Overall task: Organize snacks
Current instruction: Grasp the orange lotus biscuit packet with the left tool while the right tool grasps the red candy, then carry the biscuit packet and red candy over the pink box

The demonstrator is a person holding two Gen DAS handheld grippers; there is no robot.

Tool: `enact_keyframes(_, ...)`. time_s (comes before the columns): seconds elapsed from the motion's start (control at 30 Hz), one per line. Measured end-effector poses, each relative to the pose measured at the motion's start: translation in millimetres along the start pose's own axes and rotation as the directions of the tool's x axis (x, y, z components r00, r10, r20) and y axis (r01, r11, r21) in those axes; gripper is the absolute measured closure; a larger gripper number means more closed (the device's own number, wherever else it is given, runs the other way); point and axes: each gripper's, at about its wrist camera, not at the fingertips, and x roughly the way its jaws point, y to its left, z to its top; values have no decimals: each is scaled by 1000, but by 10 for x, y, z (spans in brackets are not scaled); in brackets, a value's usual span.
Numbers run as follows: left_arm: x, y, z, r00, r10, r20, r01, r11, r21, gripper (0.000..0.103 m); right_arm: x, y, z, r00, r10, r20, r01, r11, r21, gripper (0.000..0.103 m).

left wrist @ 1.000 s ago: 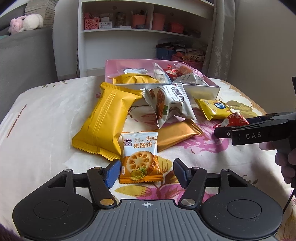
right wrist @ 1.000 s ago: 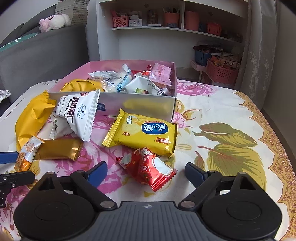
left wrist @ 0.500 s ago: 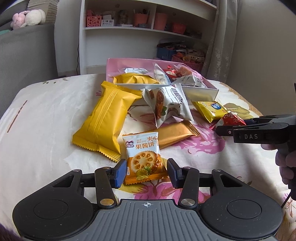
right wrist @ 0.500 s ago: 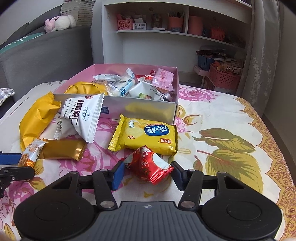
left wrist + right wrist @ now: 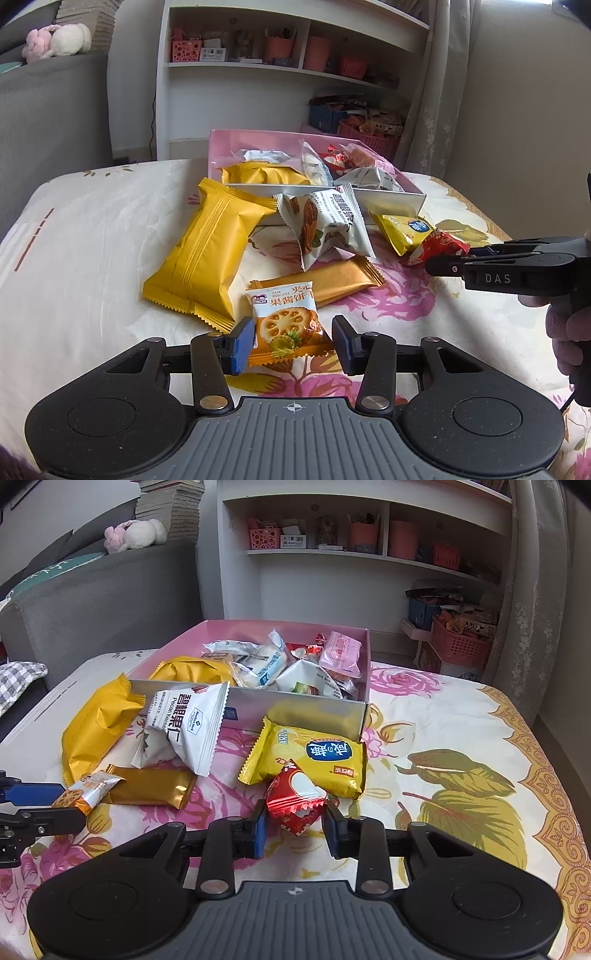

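My left gripper (image 5: 291, 341) is shut on an orange jam biscuit packet (image 5: 286, 328), lifted a little off the flowered cloth. My right gripper (image 5: 295, 829) is shut on a red foil snack (image 5: 295, 799), also raised. The right gripper shows in the left wrist view (image 5: 454, 258) at the right edge, and the left gripper shows in the right wrist view (image 5: 44, 805) at the left. The pink box (image 5: 295, 710) behind holds several packets.
On the cloth lie a big yellow packet (image 5: 207, 254), a white pecan packet (image 5: 328, 221), a gold bar packet (image 5: 332, 284) and a yellow cracker packet (image 5: 314, 760). A white shelf unit (image 5: 332, 572) and a grey sofa (image 5: 92, 598) stand behind the table.
Both grippers closed from open onto their packets, the left on the jam biscuit and the right on the red snack, and both have lifted slightly.
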Motion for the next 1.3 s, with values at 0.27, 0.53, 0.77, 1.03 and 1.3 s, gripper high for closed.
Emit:
enact_keyframes(0.27,-72,-4,59,999,-13,29,13,1000,-11,60,-95,28,46,999,29,25,-29,1000,4,81)
enact_keyframes(0.53,-152,-18,126,998,-28,63,29,999,-15,60,-183,49,104,997,52,57,-53,998,14,81)
enact_keyframes(0.77,-214,-32,254,994,-34,100,37,999,-30,60,-259,41,184,993,67,93,-71,997,39,81)
enact_keyframes(1.03,-187,-53,487,991,-23,134,32,997,-68,60,-237,76,364,989,76,125,-87,993,85,81)
enact_keyframes(1.3,-30,-34,750,990,1,141,16,993,-120,60,-112,140,555,987,82,136,-103,982,160,81)
